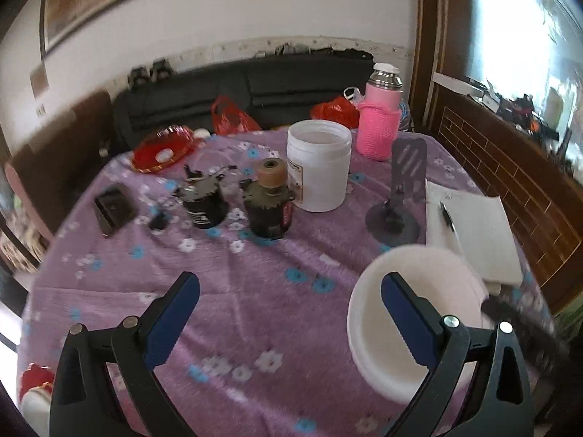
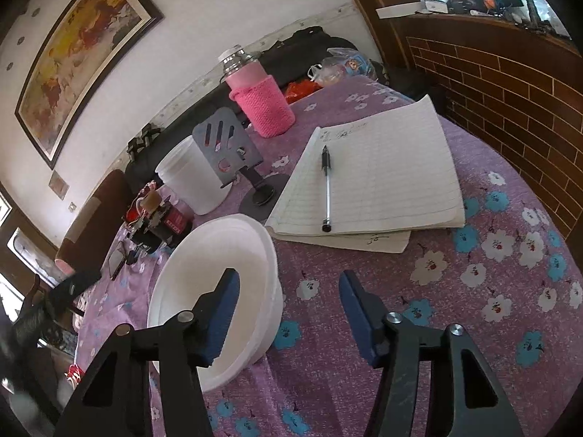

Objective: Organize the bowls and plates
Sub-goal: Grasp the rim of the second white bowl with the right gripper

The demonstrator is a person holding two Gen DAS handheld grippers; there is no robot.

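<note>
A stack of white foam bowls sits on the purple flowered tablecloth at the near right. My left gripper is open, its right finger over the bowl's inside, its left finger over bare cloth. In the right wrist view the bowls lie at the lower left. My right gripper is open, its left finger over the bowl's inside and its right finger outside the rim. A red plate lies at the far left of the table.
A white tub, pink-sleeved flask, two dark tins, a phone stand and a notepad with pen stand on the table. A black sofa is behind, a brick-pattern wall at right.
</note>
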